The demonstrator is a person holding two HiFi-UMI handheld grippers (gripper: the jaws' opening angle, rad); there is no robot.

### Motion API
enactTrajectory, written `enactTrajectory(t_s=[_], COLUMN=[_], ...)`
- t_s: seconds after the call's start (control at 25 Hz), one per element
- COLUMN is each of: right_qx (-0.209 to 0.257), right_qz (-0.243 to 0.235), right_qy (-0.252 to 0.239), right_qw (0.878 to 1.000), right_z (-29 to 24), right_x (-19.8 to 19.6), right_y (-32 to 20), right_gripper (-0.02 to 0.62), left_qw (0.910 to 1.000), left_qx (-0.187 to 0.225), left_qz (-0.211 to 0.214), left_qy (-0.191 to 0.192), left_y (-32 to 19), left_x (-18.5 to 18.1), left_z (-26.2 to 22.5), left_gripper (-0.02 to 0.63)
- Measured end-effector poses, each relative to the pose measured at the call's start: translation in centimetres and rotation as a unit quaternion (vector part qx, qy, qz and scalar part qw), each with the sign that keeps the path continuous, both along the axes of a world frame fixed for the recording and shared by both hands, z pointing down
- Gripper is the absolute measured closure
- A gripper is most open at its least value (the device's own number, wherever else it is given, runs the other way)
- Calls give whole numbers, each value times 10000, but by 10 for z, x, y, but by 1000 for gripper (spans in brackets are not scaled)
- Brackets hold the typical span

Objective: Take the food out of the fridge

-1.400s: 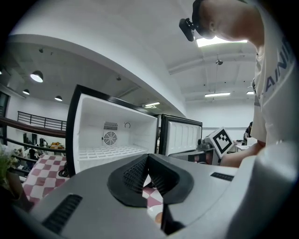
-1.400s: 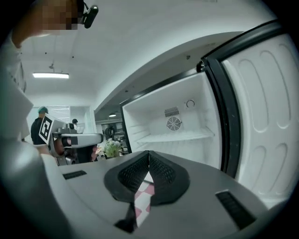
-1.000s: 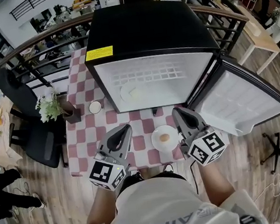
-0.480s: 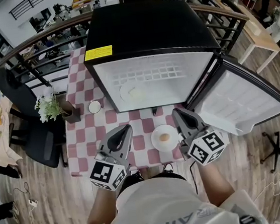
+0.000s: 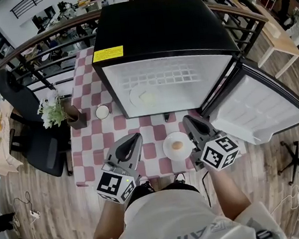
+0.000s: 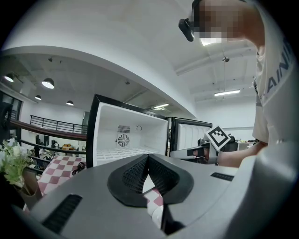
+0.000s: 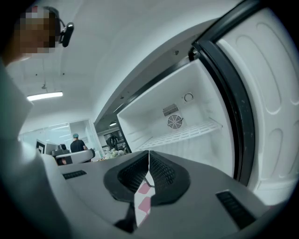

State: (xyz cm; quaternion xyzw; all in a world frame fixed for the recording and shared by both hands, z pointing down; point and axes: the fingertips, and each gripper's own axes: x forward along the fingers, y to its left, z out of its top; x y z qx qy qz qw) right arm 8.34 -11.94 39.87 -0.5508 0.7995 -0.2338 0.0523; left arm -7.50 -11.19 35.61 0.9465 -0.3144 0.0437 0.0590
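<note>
1. Closed on nothing, the right gripper [image 5: 189, 122] and the left gripper [image 5: 134, 138] hover just in front of the fridge [image 5: 160, 28], whose door stands open.
2. Between them, before the fridge's mouth, a plate [image 5: 168, 152] carries a tan morsel [image 5: 177, 146].
3. Inside the fridge a second plate [image 5: 134, 97] holds pale food [image 5: 149, 98]. Fetching it looks like the next move, with the jaws parted to take its rim.

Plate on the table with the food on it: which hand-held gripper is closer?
Right. The right hand-held gripper is close beside the plate's right edge; the left hand-held gripper is farther off to its left.
</note>
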Motion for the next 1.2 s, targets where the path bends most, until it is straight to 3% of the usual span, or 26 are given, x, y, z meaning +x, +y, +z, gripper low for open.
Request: enactTrajectory(t_s=[0.16,0.32,0.4,0.72,0.96,1.2], right_qx=[-534,-1265,-1581,-2265,-2671,-2905], right_qz=[83,114,153,701,1030,1237], right_qy=[-659,-1466,-1900,-3695,-4200,-4239], right_qw=[9964,9810,9689,8985,8612,8489], right_z=[25,59,76,136,182,207], right_x=[-1,-7,-10,-20,-35,-40], right_y=[-14,-30,-37,-93,-129,-153], right_gripper=[572,559,478,449,440,440], left_qw=[9999,9996,9993,9974,9953,9935], left_qx=[-90,-219,-289,-502,-634,-763], left_qz=[-62,-164,-222,-523,-731,-850], left_qy=[-10,4,3,10,22,23], left_y=[1,-1,-1,-9,-12,-14], left_x=[-7,-16,-22,-47,-68,-81], left_z=[5,14,19,37,48,57], left_gripper=[598,598,598,598,598,598])
